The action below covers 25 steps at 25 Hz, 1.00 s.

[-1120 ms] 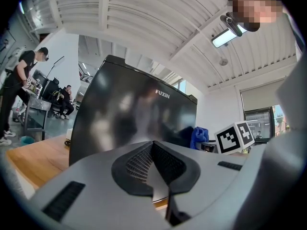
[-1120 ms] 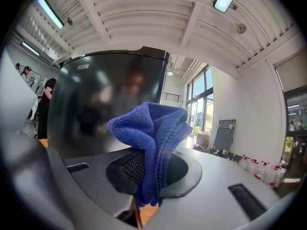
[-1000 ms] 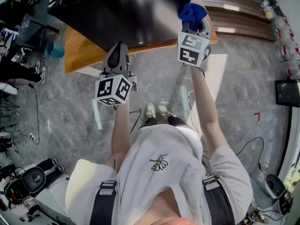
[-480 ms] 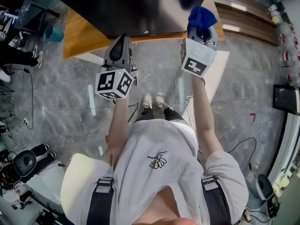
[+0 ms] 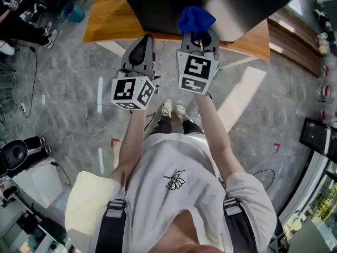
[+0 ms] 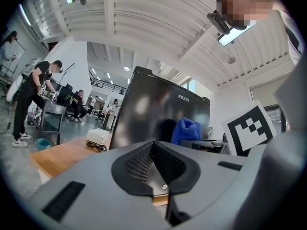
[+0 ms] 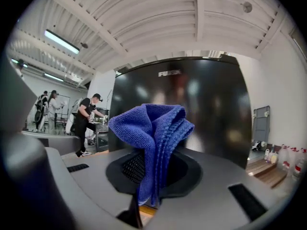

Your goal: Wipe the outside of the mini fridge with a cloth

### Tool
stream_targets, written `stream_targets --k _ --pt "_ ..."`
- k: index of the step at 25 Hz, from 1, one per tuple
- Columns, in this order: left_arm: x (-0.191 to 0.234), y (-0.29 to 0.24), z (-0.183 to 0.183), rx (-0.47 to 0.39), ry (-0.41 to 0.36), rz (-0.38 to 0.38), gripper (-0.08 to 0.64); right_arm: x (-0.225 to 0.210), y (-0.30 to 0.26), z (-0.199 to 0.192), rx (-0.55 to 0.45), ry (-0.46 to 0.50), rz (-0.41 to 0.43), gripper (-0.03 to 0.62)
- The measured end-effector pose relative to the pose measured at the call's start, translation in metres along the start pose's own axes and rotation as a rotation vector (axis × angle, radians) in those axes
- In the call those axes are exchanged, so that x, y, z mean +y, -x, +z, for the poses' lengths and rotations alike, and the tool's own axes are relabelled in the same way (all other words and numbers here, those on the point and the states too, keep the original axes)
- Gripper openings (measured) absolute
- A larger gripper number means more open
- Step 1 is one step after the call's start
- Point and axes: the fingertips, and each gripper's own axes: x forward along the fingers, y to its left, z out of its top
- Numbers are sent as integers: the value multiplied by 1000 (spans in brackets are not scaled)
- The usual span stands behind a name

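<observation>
The right gripper (image 5: 197, 36) pinches the folded blue cloth (image 7: 153, 143), which points straight at the black mini fridge (image 7: 211, 109) standing close ahead at the wooden platform's (image 5: 105, 20) near edge, while the left gripper (image 6: 153, 147), jaws pressed together on nothing, hangs alongside, slightly farther back.

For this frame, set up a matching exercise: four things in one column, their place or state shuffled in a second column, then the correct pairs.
Things
1. blue cloth
2. left gripper
3. mini fridge
4. teal bucket

Place or state
a. black, stands on the wooden platform
b. on the floor beside the platform
c. pinched in the jaws of the right gripper
d. jaws together, holding nothing

Pairs: 1-c, 2-d, 3-a, 4-b
</observation>
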Motion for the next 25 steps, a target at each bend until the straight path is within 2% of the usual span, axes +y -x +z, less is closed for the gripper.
stream_targets --k 5,10,18,25 --pt "30 21 3 -18 -4 57 5 82 -25 1 -11 41 154 71" --pt "71 39 6 -28 -7 117 5 140 -57 -4 -13 81 218 71" --pt "132 66 4 -28 -2 219 5 182 -101 -14 1 106 197 71" --pt "144 66 -2 -7 11 220 5 187 -105 -12 1 101 153 72"
